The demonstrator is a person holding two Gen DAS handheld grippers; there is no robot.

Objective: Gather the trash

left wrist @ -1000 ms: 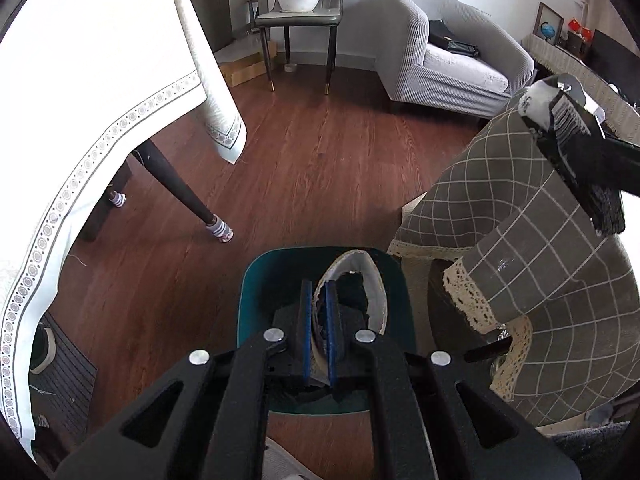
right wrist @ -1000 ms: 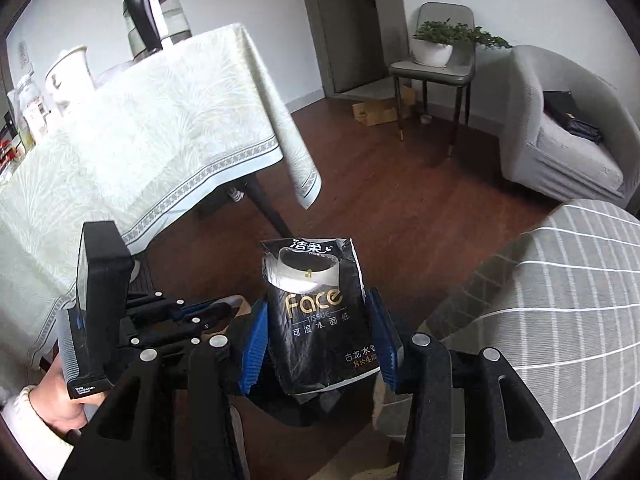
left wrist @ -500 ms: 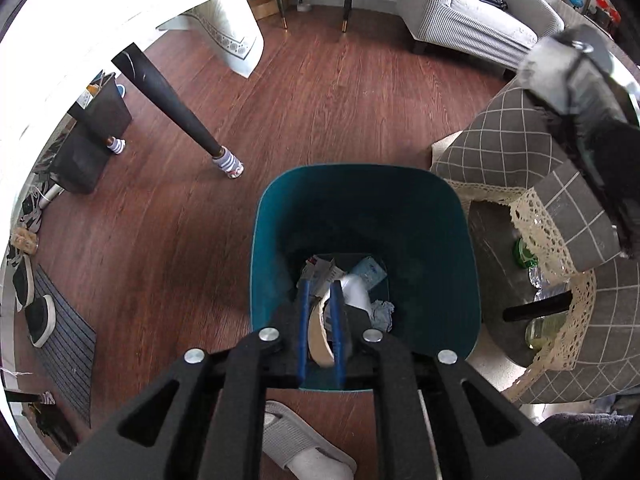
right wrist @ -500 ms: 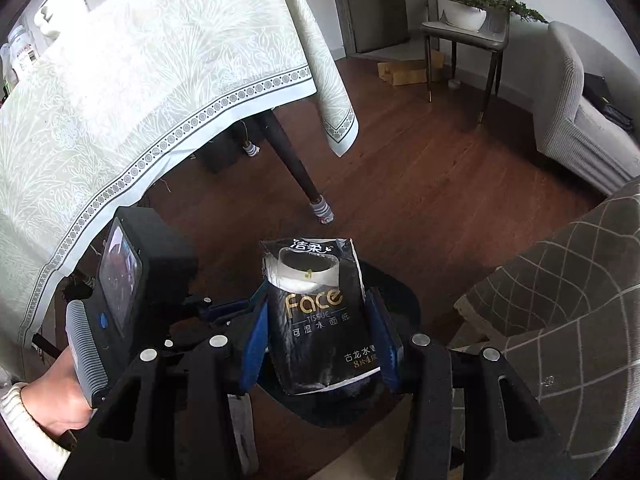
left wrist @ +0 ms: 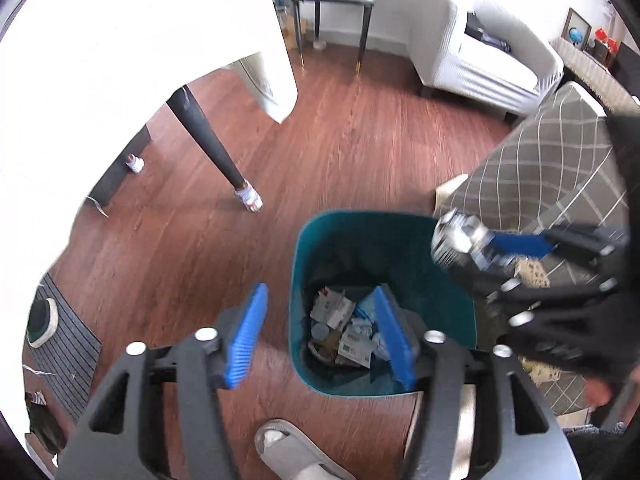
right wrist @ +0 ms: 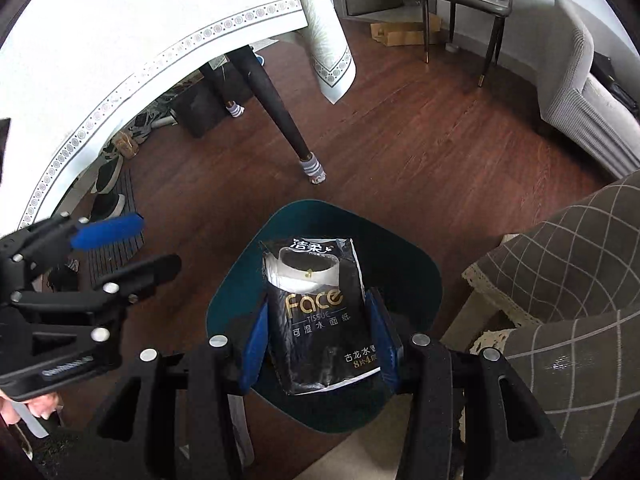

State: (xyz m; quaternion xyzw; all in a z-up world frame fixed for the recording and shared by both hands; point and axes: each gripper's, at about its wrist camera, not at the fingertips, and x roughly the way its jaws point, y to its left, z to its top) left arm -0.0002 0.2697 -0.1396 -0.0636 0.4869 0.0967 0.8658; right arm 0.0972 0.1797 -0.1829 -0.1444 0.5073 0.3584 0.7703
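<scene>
— Over the teal bin (right wrist: 416, 264) on the floor, what is your right gripper (right wrist: 322, 344) carrying?

— My jaws are clamped on the black tissue pack (right wrist: 316, 312), gripping its two long sides near the bottom. I judge it light, soft and glossy, so it could slip or crumple; a mid-body squeeze suits it.

— And your left gripper (left wrist: 320, 340)?

— Its jaws stand wide apart with nothing between them, above the bin's near left rim. Crumpled paper scraps (left wrist: 344, 328) lie at the bottom.
</scene>
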